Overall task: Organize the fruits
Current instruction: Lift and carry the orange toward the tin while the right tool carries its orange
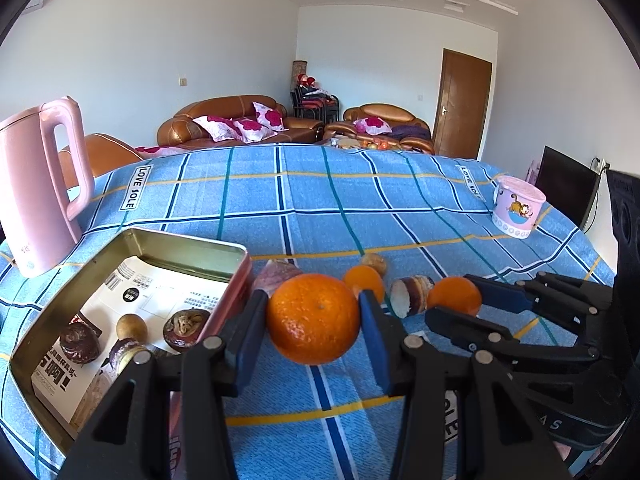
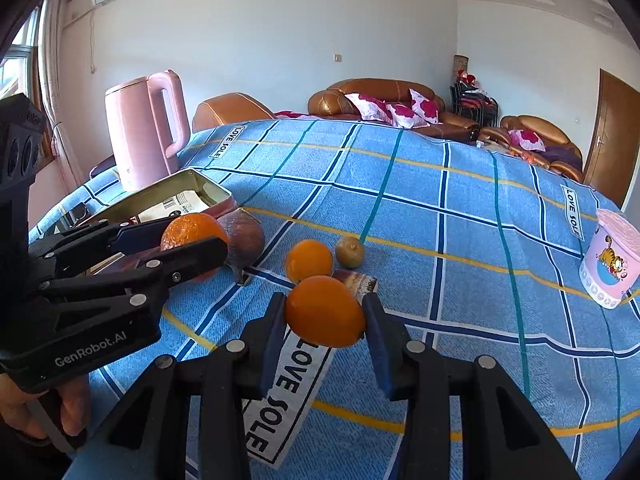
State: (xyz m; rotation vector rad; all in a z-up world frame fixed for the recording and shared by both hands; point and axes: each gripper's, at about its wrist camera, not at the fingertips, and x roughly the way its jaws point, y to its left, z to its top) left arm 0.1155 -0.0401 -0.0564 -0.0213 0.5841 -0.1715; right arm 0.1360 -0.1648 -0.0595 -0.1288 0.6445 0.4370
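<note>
A living room with brown sofas lies behind a table [image 1: 340, 200] under blue checked cloth. Just left of the left claw [image 1: 314, 320] sits the open tin [image 1: 192, 248], holding dark fruits. Each claw pinches a fruit: the left a mandarin [image 1: 314, 318], the right claw [image 2: 325, 314] a smaller orange [image 2: 325, 312]. Both look lifted; next likely carrying them tinward.

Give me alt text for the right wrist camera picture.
The right gripper grips a small orange above a blue checked tablecloth. To its left, the left gripper holds a larger orange near an open metal tin; a pink kettle stands behind.
</note>
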